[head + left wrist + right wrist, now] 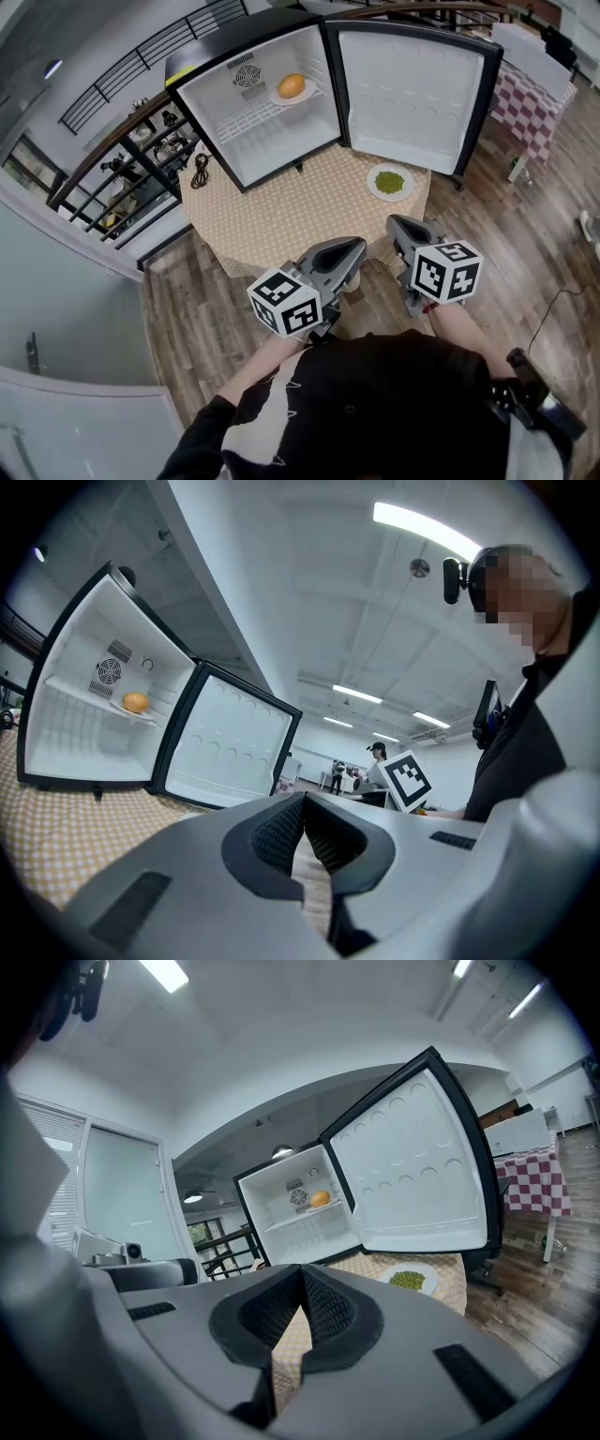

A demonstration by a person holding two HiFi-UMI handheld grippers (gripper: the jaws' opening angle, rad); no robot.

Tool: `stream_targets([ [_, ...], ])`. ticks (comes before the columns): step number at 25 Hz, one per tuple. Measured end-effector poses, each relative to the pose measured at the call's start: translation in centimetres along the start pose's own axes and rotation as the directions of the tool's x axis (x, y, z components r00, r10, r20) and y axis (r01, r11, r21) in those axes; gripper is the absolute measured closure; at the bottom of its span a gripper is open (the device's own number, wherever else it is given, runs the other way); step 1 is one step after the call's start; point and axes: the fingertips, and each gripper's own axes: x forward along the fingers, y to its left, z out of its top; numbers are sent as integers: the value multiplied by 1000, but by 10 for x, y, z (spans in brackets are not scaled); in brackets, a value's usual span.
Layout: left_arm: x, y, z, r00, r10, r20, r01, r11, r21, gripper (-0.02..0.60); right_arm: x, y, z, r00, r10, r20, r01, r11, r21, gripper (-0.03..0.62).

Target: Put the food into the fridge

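Observation:
A small black fridge [202,70] stands open on a round table [253,225] with a checked cloth. On its wire shelf lies an orange bun on a white plate [292,87], also seen as the bun [135,702] and the bun [320,1199]. A white plate of green food [390,182] rests on the table in front of the open door [412,89]; the plate of greens [409,1280] shows in the right gripper view. My left gripper [356,246] and right gripper [397,223] hover at the table's near edge, both shut and empty.
A black cable [200,171] lies on the table left of the fridge. A railing with shelves [131,159] runs behind at left. A table with a red checked cloth [530,103] stands at right. Wooden floor surrounds the round table.

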Motion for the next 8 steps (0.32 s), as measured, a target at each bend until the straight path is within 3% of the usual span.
stream_targets([
  [8,-12,1,1,997,-75,-24,75,997,-12,569,2,11,3,997,-67,27,67,998,-3,579],
])
